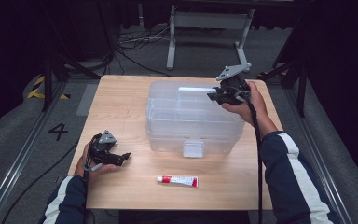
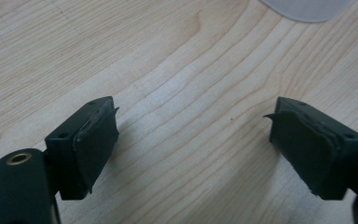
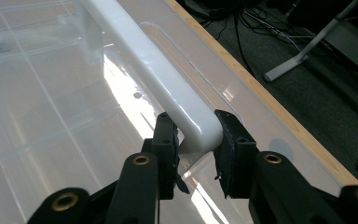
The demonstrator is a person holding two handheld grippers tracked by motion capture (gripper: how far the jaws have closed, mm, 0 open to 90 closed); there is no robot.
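Presently the right gripper [image 3: 193,154] was clamped on the end of the white handle [image 3: 158,81] atop the clear box [image 1: 193,128] at the table's [image 1: 121,102] far right; the handle's long axis ran away from the jaws. The left gripper [image 2: 193,144] stood wide, empty, near the front-left edge.

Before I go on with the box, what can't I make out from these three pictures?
- Box contents: high view, the cloudy lid and glare hide them.
- Print on the tube: high view, too small to read.
- Handle, far end: right gripper view, cut off by the top edge; the right gripper clamps its near end.
- Front latch: high view, too small to tell whether it is fastened.
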